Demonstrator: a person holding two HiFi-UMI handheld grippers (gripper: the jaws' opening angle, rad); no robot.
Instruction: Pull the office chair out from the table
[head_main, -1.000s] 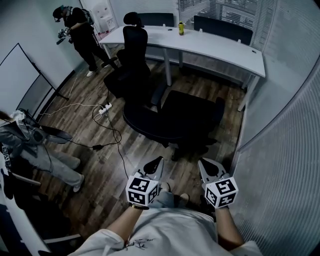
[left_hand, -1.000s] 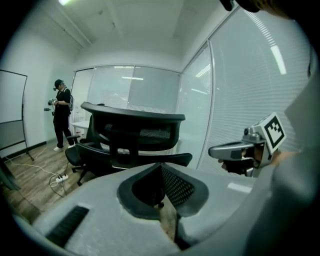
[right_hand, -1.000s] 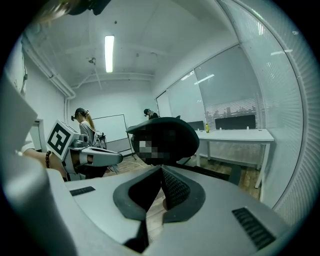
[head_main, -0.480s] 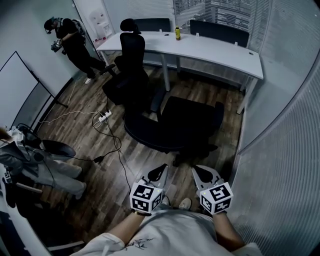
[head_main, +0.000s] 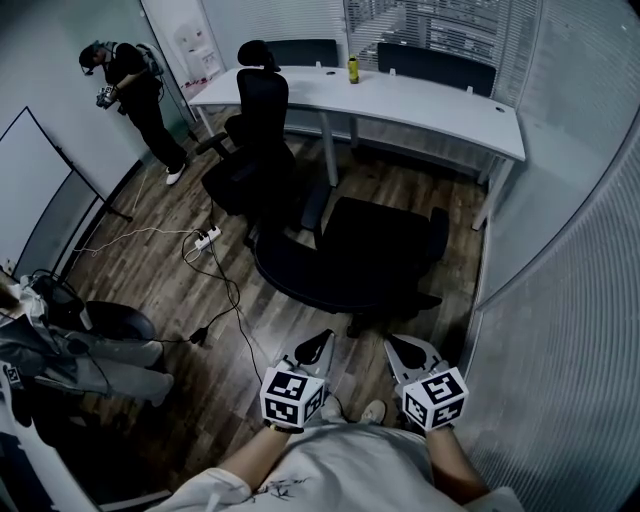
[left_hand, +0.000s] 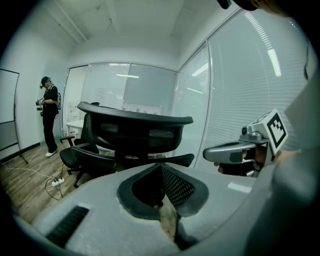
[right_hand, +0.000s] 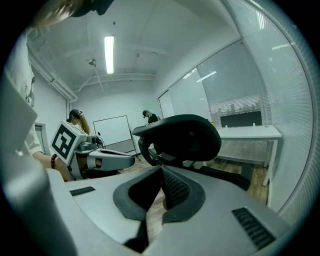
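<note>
A black office chair (head_main: 350, 255) stands on the wood floor, well apart from the long white table (head_main: 420, 100), with its backrest towards me. My left gripper (head_main: 318, 345) and right gripper (head_main: 400, 348) hover side by side just short of that backrest, both shut with nothing between the jaws. In the left gripper view the chair's curved backrest (left_hand: 135, 132) fills the middle beyond the closed left gripper (left_hand: 161, 167). The right gripper view shows the chair's dark back (right_hand: 180, 137) close ahead of the closed right gripper (right_hand: 161, 172).
A second black chair (head_main: 255, 130) with a headrest stands by the table's left part. A yellow bottle (head_main: 353, 69) is on the table. A power strip (head_main: 208, 237) and cables lie on the floor at left. A person (head_main: 130, 90) stands far left. A glass wall (head_main: 560, 250) runs along the right.
Both grippers have drawn slightly back towards me and stay shut. The chair has not visibly moved. The standing person has stepped a little further away.
</note>
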